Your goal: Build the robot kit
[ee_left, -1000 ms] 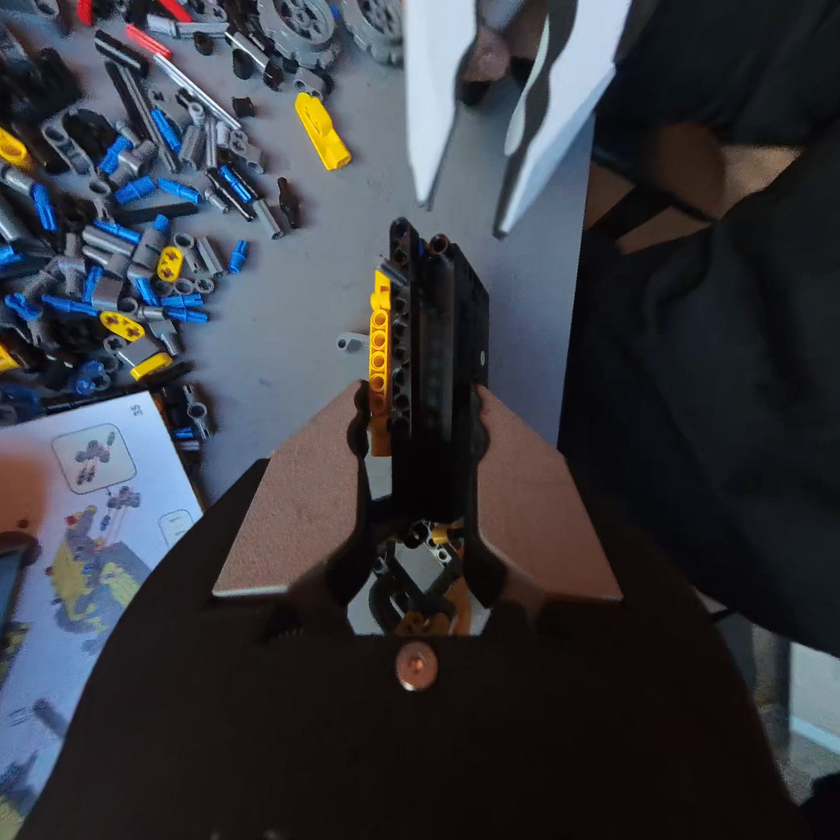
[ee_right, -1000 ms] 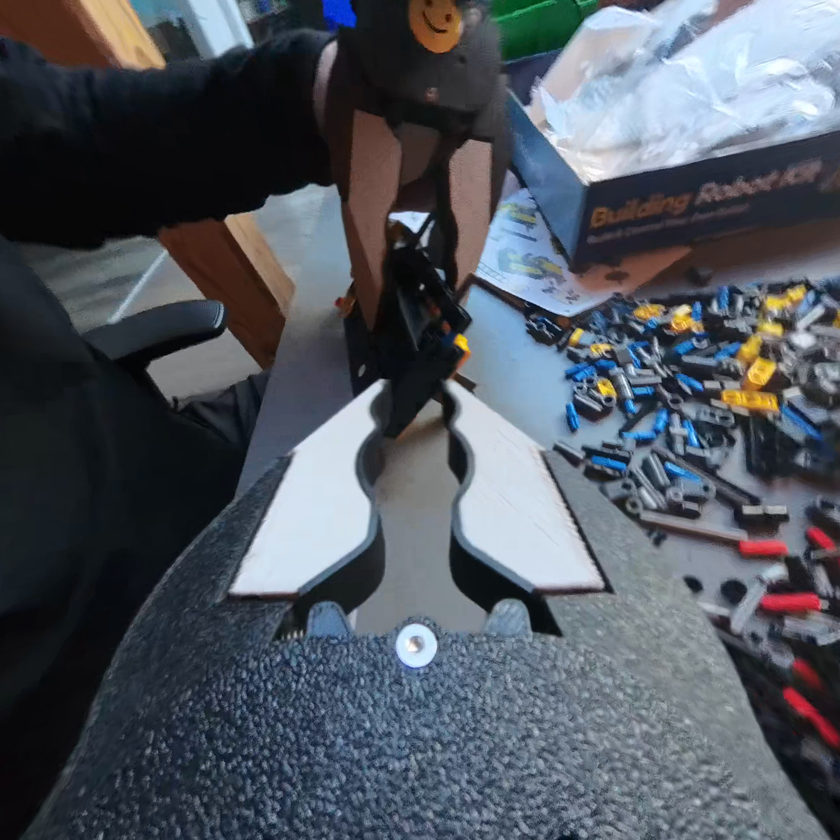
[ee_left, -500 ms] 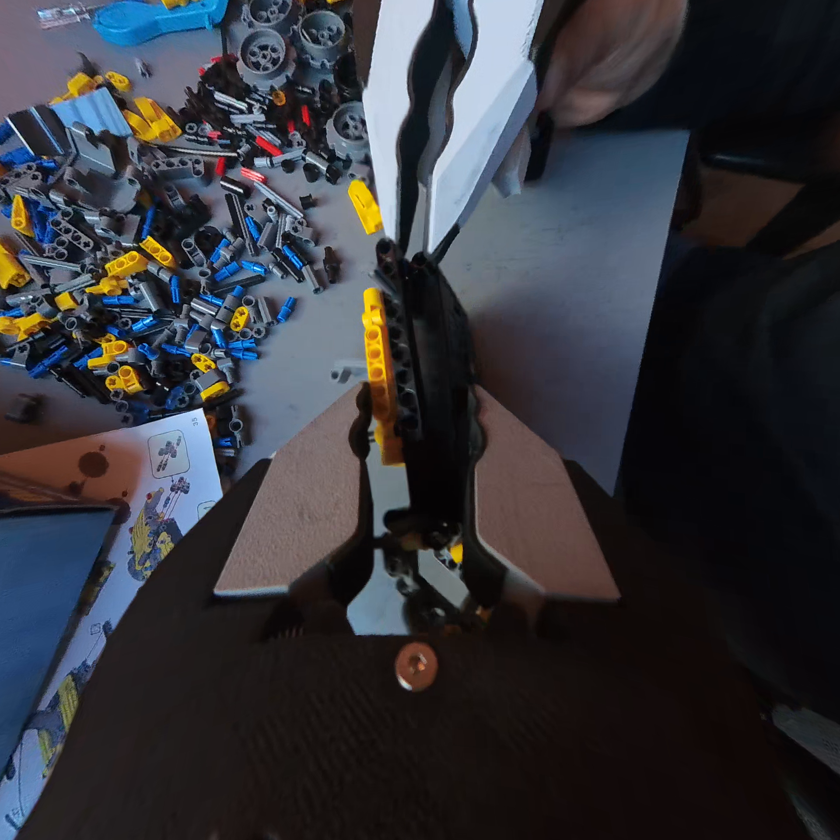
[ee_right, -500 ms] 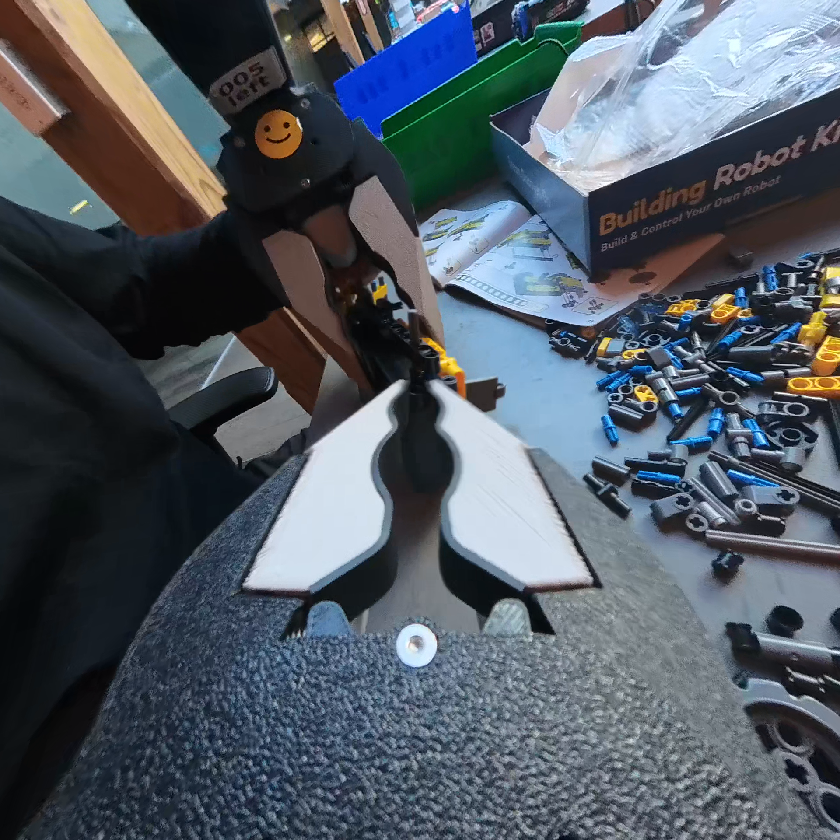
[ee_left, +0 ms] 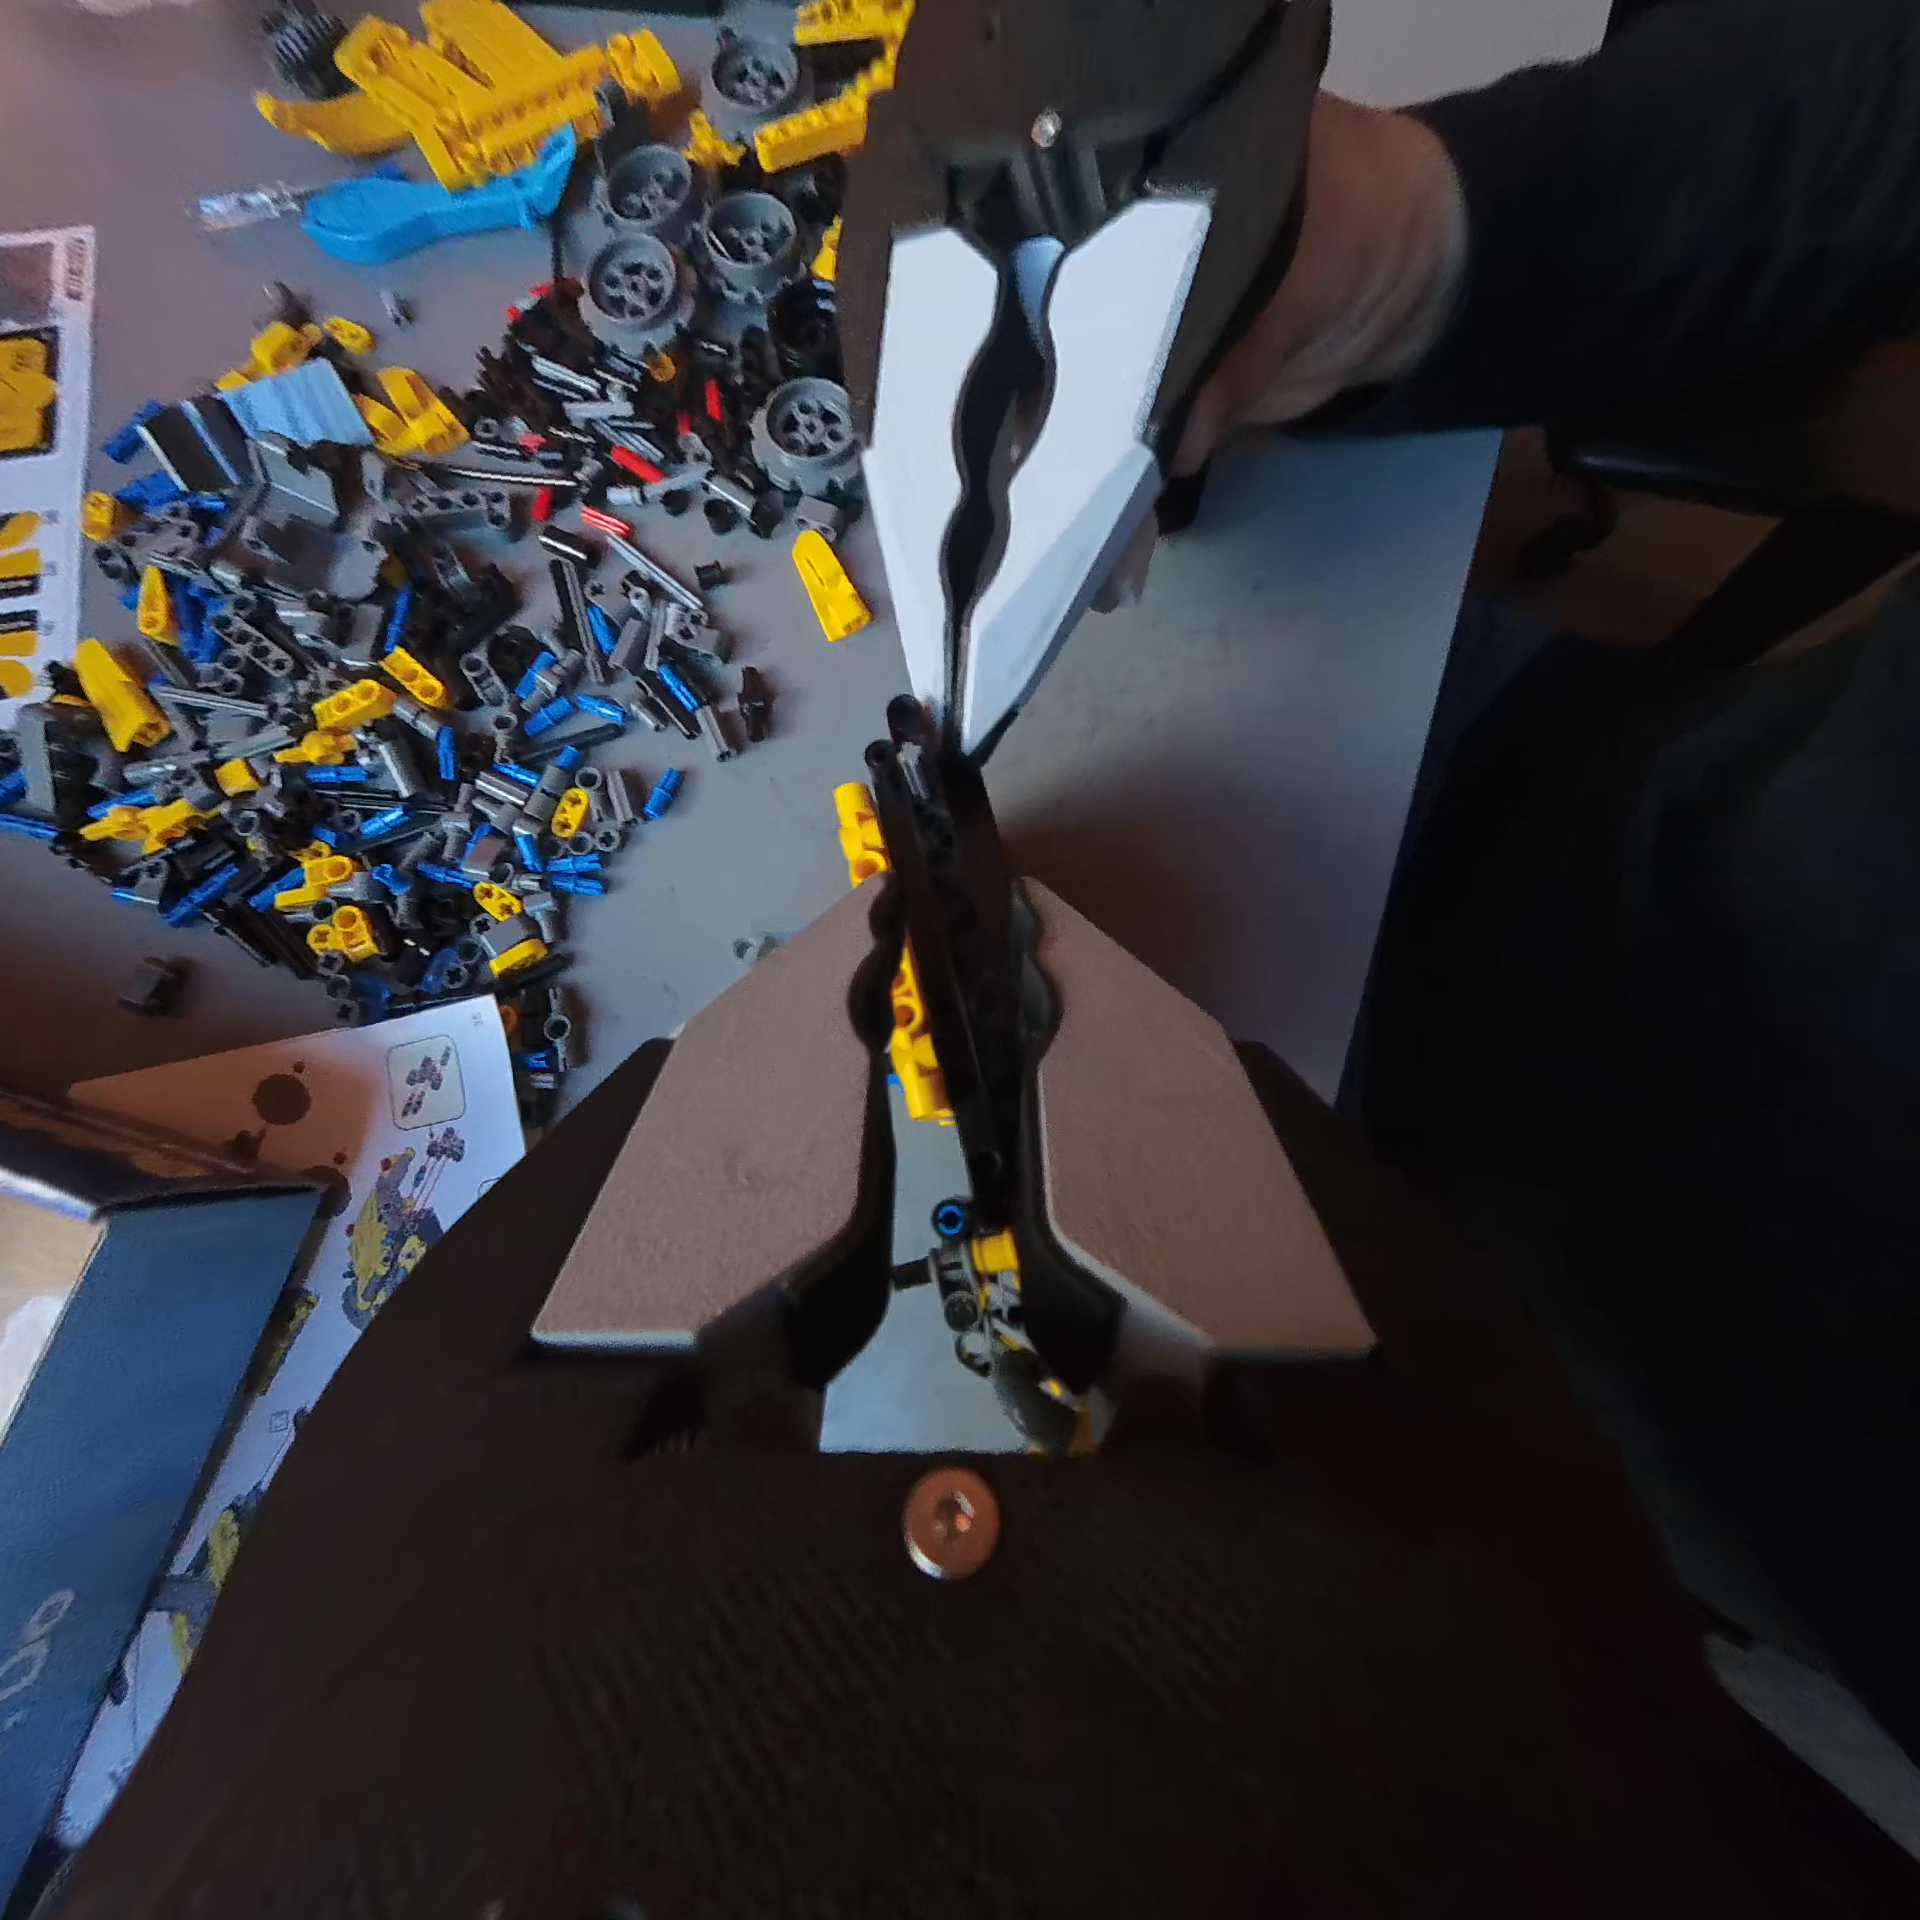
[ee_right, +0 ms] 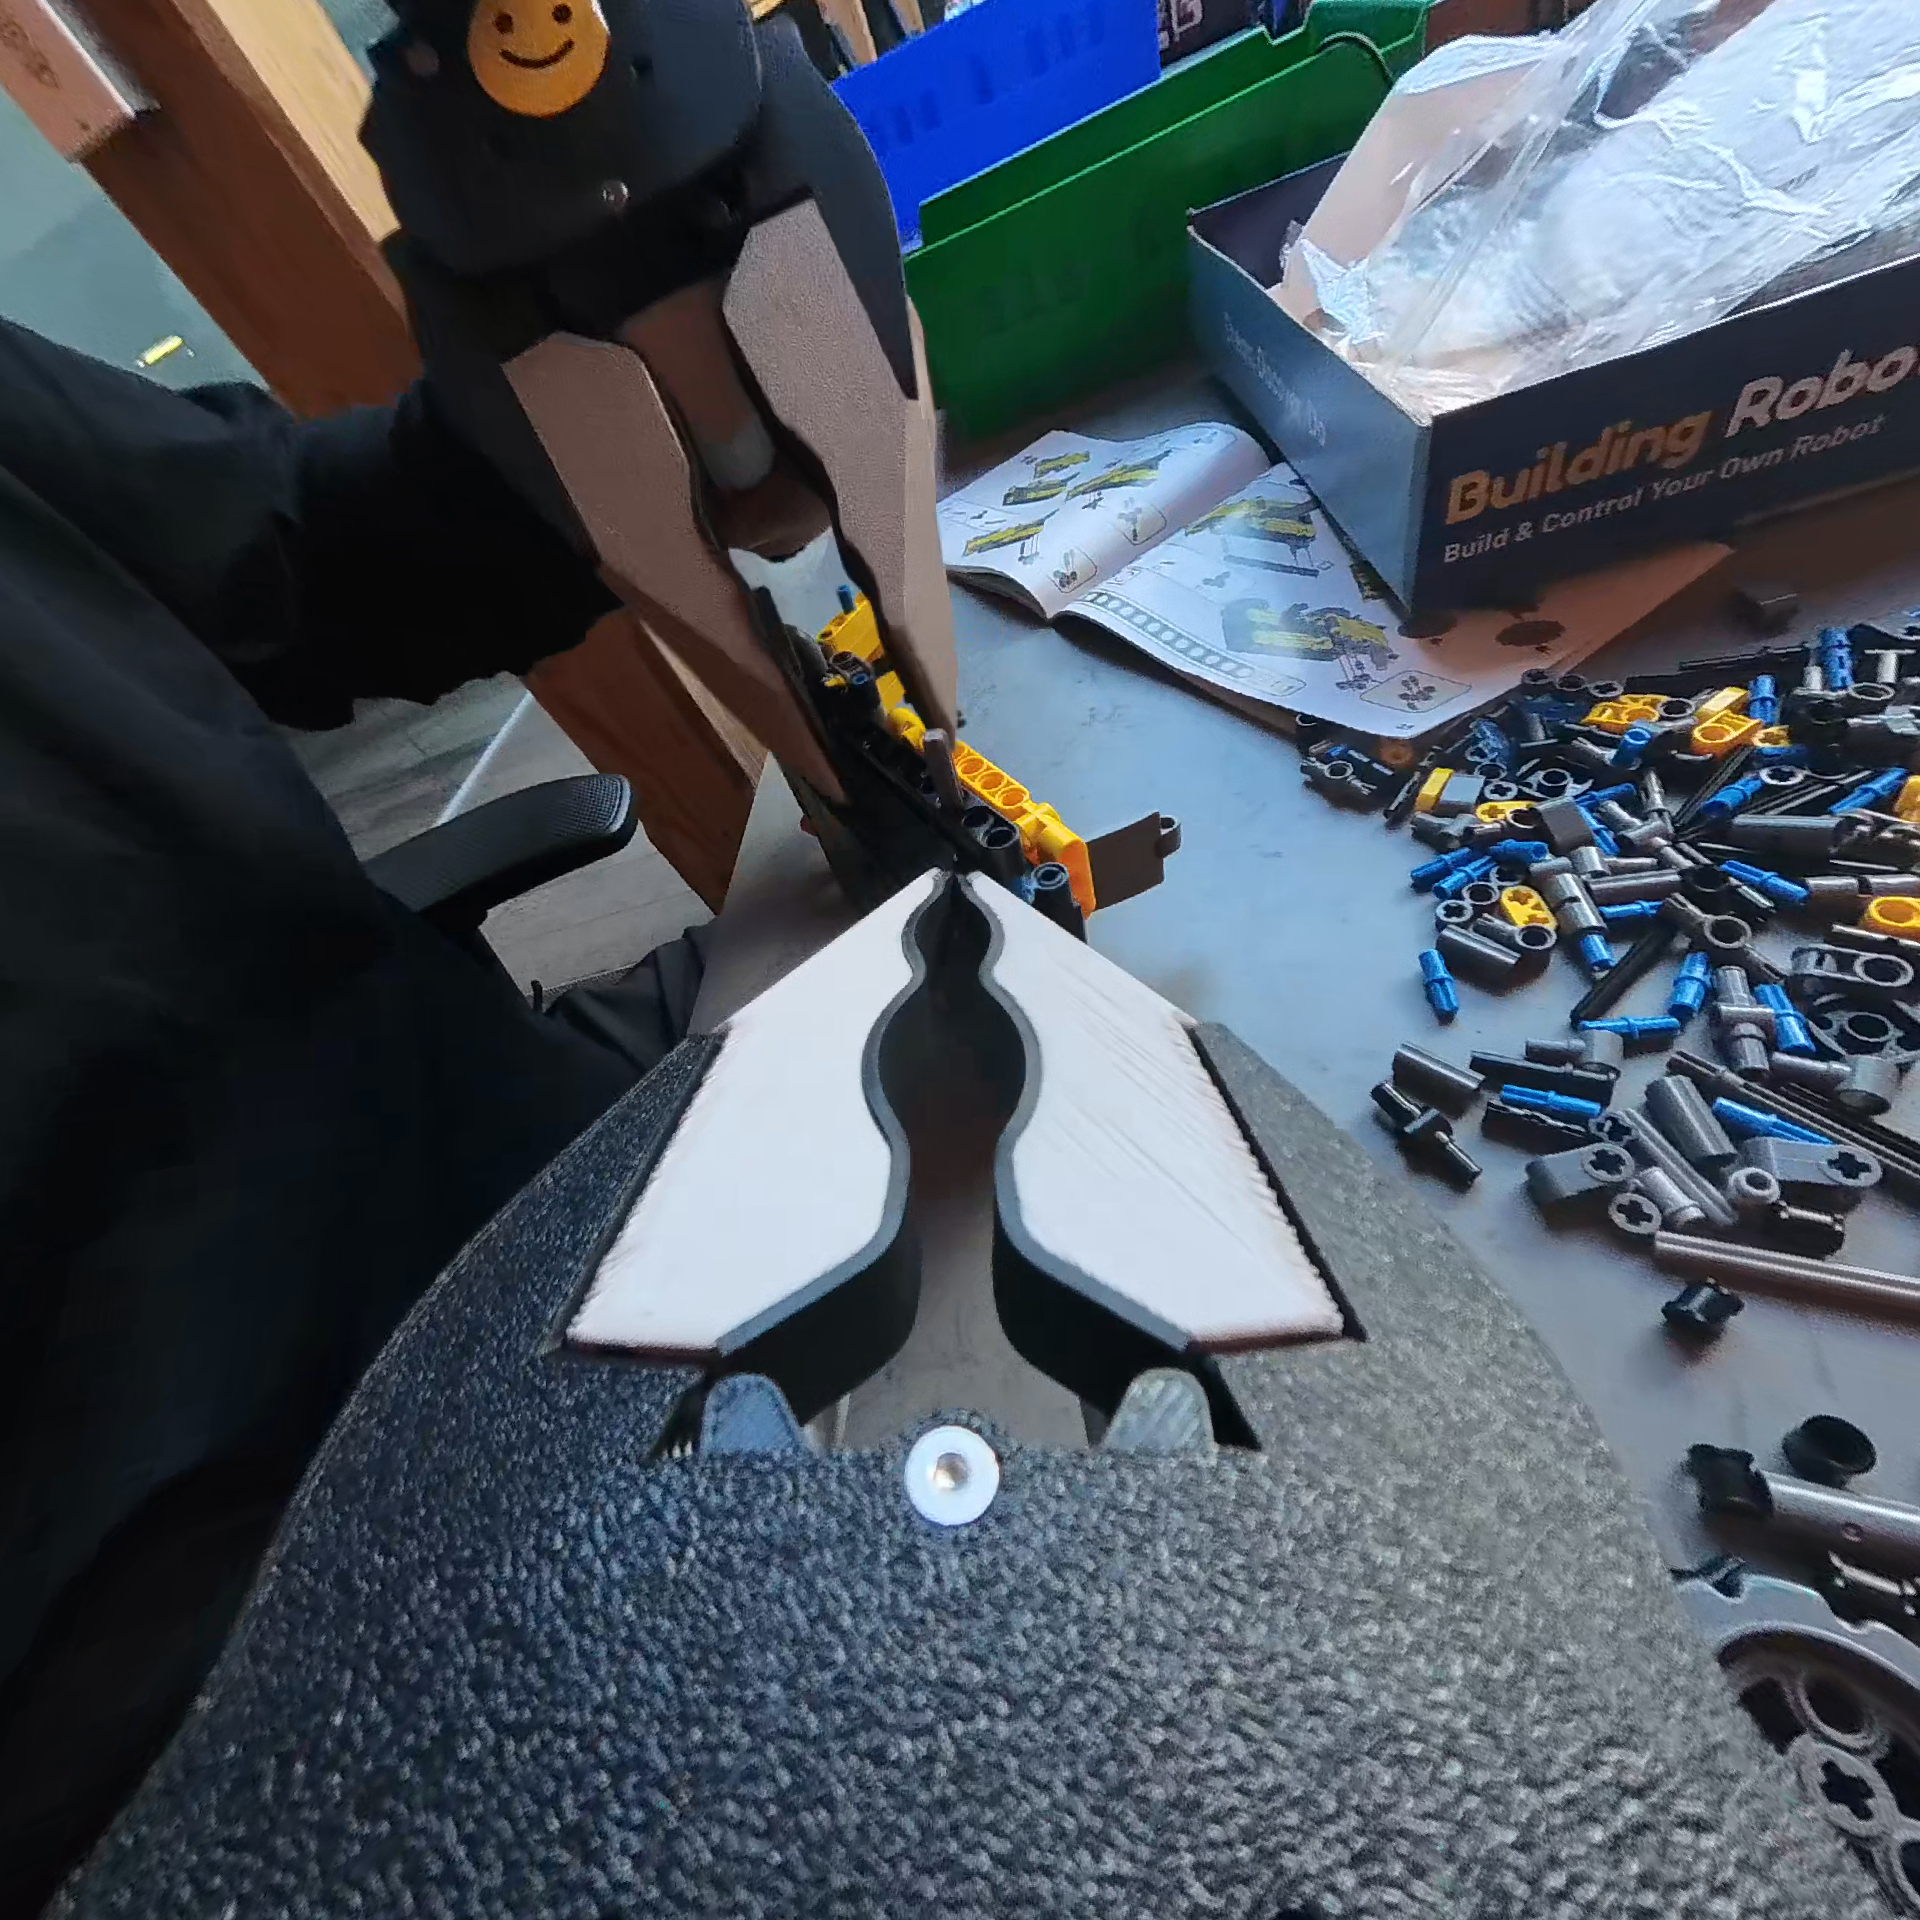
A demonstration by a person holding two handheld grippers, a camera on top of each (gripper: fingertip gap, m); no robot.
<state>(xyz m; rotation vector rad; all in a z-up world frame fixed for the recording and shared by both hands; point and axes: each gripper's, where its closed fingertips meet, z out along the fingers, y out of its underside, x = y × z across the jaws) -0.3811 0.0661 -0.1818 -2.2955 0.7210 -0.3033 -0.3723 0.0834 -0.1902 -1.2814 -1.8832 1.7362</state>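
In the left wrist view, the left gripper (ee_left: 951, 914) was clamped on a black-and-yellow brick assembly (ee_left: 935, 831), which stood at the centre of the frame and stuck out past the brown fingers (ee_left: 748, 1122) toward the upper part of the picture. The right gripper (ee_left: 951, 717) came down from the upper right, its white fingers (ee_left: 1081, 416) nearly together, tips touching the far end of the assembly; whether they pinched anything there I could not tell.

In the right wrist view, the right gripper (ee_right: 954, 883) sat at mid-frame with its tips almost meeting, right against the assembly (ee_right: 966, 800), while the left gripper (ee_right: 894, 748) reached down from the upper left and held the same piece.

The grey tabletop (ee_left: 1195, 727) carried a loose heap of small building parts (ee_left: 364, 675) in the left half of the left view, with grey wheels (ee_left: 644, 281) above it. An instruction booklet (ee_right: 1195, 582) lay open beside a dark cardboard box (ee_right: 1558, 436) in the upper right of the right view, a clear plastic bag (ee_right: 1610, 177) inside it.
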